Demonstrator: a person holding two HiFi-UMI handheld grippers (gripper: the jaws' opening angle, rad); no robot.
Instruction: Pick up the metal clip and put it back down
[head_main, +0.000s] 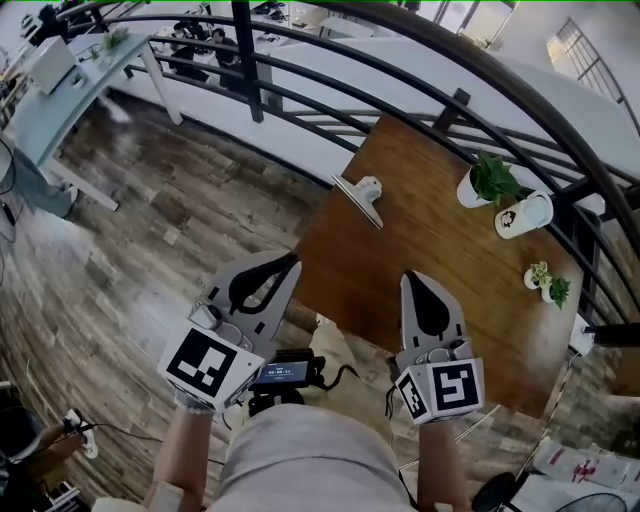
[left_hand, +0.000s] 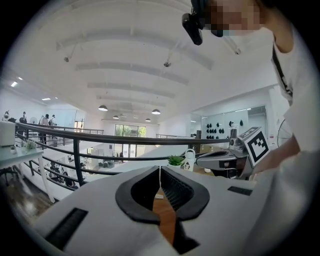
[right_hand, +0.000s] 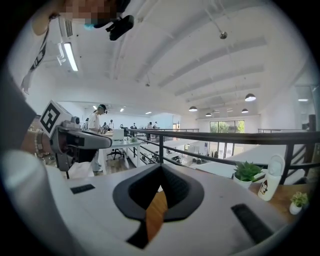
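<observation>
The clip (head_main: 364, 196) lies on the table (head_main: 440, 250) near its upper-left edge, mid-frame. It sits above and between the left gripper (head_main: 290, 262) and right gripper (head_main: 411, 278), well clear of both. Both have their jaws pressed together, pinching nothing.

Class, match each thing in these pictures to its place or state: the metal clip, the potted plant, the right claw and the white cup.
Things:
1 metal clip
2 potted plant
3 right claw
4 white cup

Places or states:
A shut, holding nothing
B beside the potted plant
C lying at the left edge of the table
D green, in a white pot

Pairs: 1-C, 2-D, 3-A, 4-B
</observation>
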